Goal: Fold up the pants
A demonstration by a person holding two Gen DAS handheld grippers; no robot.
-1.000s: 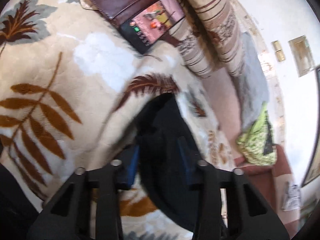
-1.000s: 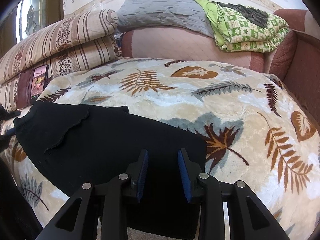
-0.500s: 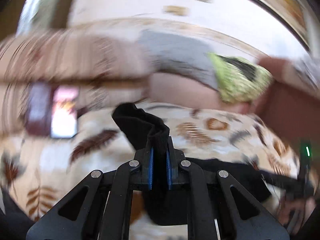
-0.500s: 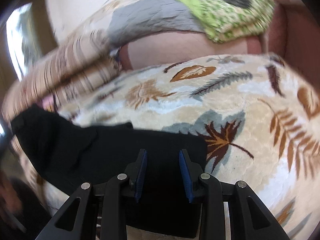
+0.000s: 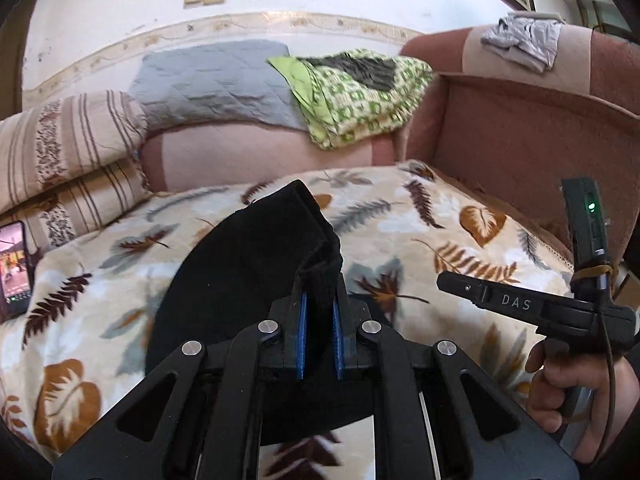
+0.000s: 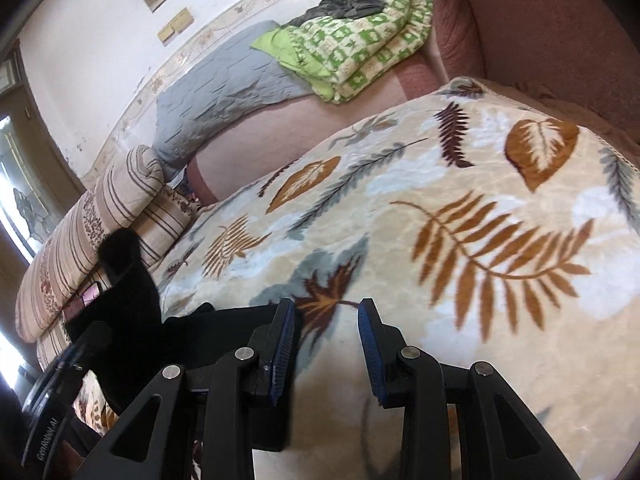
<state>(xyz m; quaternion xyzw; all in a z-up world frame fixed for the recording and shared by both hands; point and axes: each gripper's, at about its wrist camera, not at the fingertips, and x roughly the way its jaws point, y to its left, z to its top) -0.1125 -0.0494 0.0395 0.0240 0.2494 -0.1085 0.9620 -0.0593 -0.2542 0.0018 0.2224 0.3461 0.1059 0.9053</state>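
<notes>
The black pants (image 5: 240, 280) lie on a cream leaf-patterned blanket (image 5: 420, 240). My left gripper (image 5: 319, 312) is shut on a bunched end of the pants and holds it lifted above the blanket. My right gripper (image 6: 326, 340) is open and empty over the blanket, just right of the pants' edge (image 6: 224, 328). The right gripper also shows in the left wrist view (image 5: 520, 304), off to the right. The lifted pants end shows at the left of the right wrist view (image 6: 124, 264).
A phone (image 5: 14, 264) lies at the blanket's left edge by striped pillows (image 5: 68, 152). A grey quilt (image 5: 216, 80) and a green patterned blanket (image 5: 356, 92) sit on the sofa back. A red-brown sofa arm (image 5: 520, 132) rises at the right.
My left gripper closed on the pants' end and lifted it up and toward the right. My right gripper moved right, off the pants, and is now over bare blanket.
</notes>
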